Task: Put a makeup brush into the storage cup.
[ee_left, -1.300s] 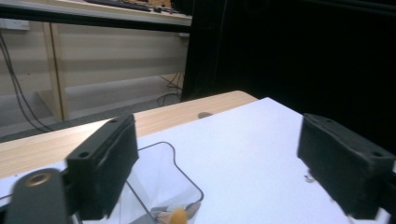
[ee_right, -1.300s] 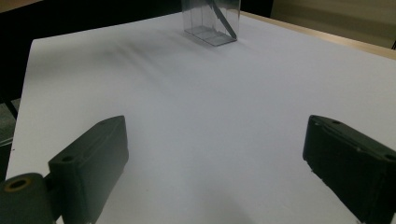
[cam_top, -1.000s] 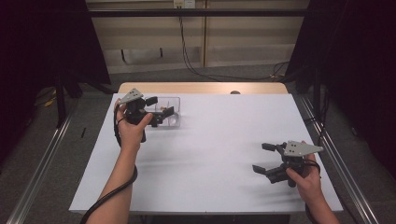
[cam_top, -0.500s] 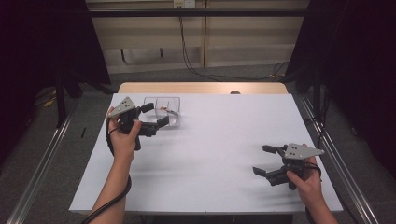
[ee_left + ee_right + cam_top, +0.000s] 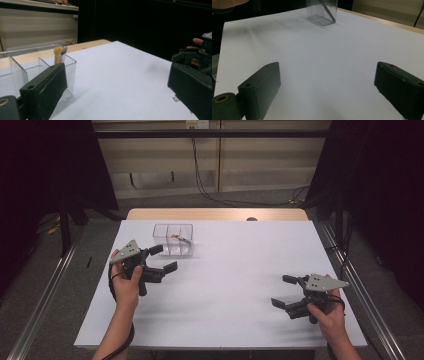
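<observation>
Flanking bare white table [image 5: 230, 270], both released: left hand-held gripper [image 5: 162, 259] beside clear organizer [image 5: 173, 240], right hand-held gripper [image 5: 283, 291] apart.

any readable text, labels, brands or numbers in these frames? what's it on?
None readable.
Clear organizer box: no label or print visible.
Small brush standing in the box: no marking legible.
Left hand-held gripper and right hand-held gripper: jaws and grey plates show no legible lettering.
White table top: blank.
Wall outlet plate at the back: too small to read, if marked at all.
</observation>
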### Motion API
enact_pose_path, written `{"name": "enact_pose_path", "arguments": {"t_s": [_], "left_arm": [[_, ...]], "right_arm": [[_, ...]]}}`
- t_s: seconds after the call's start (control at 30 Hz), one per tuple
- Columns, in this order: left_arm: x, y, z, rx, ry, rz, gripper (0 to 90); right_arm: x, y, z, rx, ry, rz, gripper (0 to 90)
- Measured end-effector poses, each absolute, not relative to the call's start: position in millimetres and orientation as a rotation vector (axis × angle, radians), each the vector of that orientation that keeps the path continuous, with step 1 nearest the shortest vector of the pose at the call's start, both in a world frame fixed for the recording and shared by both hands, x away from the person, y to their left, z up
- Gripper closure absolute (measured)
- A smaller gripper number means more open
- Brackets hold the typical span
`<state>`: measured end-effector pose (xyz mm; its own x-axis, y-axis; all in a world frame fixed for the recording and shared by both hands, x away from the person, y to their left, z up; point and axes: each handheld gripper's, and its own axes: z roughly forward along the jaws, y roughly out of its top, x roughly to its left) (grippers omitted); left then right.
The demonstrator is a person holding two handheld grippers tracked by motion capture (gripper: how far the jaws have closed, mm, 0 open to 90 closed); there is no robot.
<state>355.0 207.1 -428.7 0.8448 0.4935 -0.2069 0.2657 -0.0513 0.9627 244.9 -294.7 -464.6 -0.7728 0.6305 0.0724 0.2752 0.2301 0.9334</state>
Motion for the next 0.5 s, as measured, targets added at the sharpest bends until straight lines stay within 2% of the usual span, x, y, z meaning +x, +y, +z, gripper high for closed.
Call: {"name": "enact_pose_path", "arguments": {"t_s": [0.5], "left_arm": [[341, 220, -435, 1.709, 0.578, 0.183, 2.4]], "right_arm": [[244, -298, -464, 0.852, 2.172, 1.546, 6.7]]}}
